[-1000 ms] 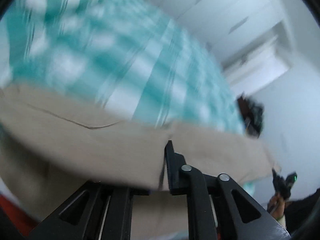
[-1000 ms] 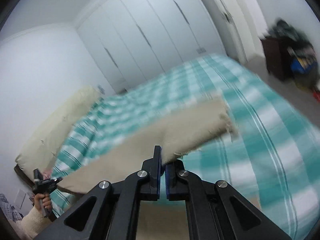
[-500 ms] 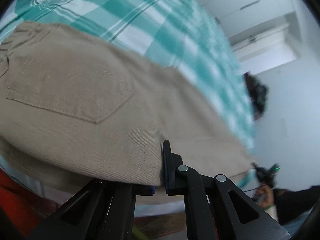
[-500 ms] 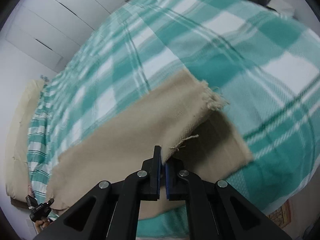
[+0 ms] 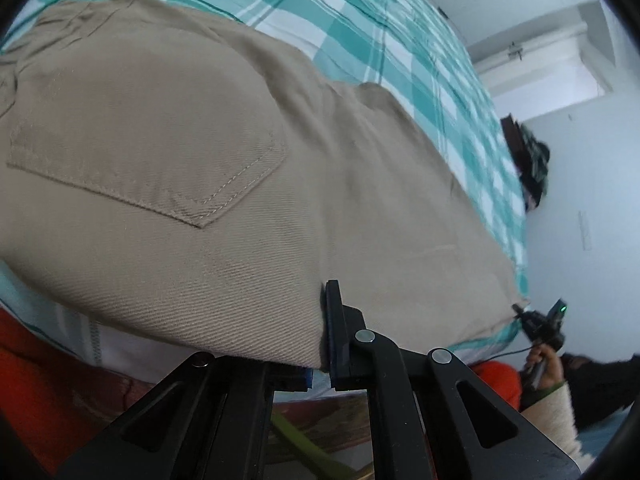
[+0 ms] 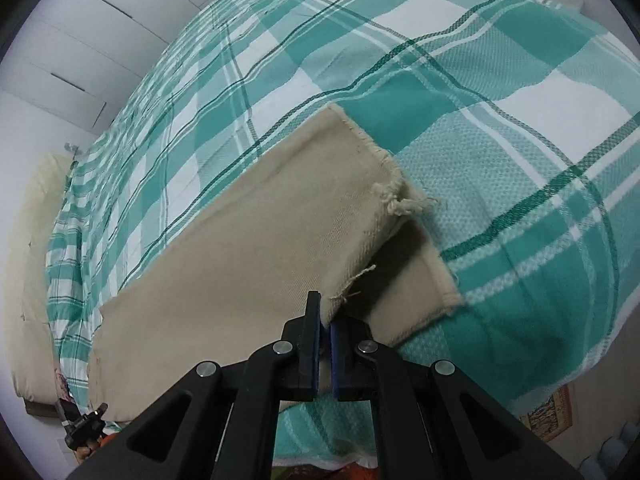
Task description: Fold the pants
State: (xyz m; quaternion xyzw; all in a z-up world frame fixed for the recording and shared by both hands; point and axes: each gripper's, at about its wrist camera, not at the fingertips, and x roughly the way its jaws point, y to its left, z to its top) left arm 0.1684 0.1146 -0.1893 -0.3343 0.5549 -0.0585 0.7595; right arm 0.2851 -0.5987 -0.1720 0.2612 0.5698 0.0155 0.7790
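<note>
Beige pants (image 5: pixel 224 184) lie lengthwise on a green and white checked bedspread (image 5: pixel 360 36), folded leg over leg. My left gripper (image 5: pixel 320 344) is shut on the waist-end edge, near the back pocket (image 5: pixel 160 160). My right gripper (image 6: pixel 325 320) is shut on the frayed hem of the upper leg (image 6: pixel 280 232). The lower leg's hem (image 6: pixel 420 292) lies on the bedspread (image 6: pixel 480 80) just to the right. Each gripper shows small in the other's view: the right one in the left wrist view (image 5: pixel 540 326), the left one in the right wrist view (image 6: pixel 82 424).
A cream pillow (image 6: pixel 24 280) lies along the left side of the bed. White wardrobe doors (image 6: pixel 80 20) stand behind. The bed edge drops to a floor with a patterned rug (image 6: pixel 548 416). Something orange (image 5: pixel 36 392) is below the bed edge at left.
Both grippers have come down with the pants. The pants now rest flat on the bedspread, where one second ago they hung stretched in the air.
</note>
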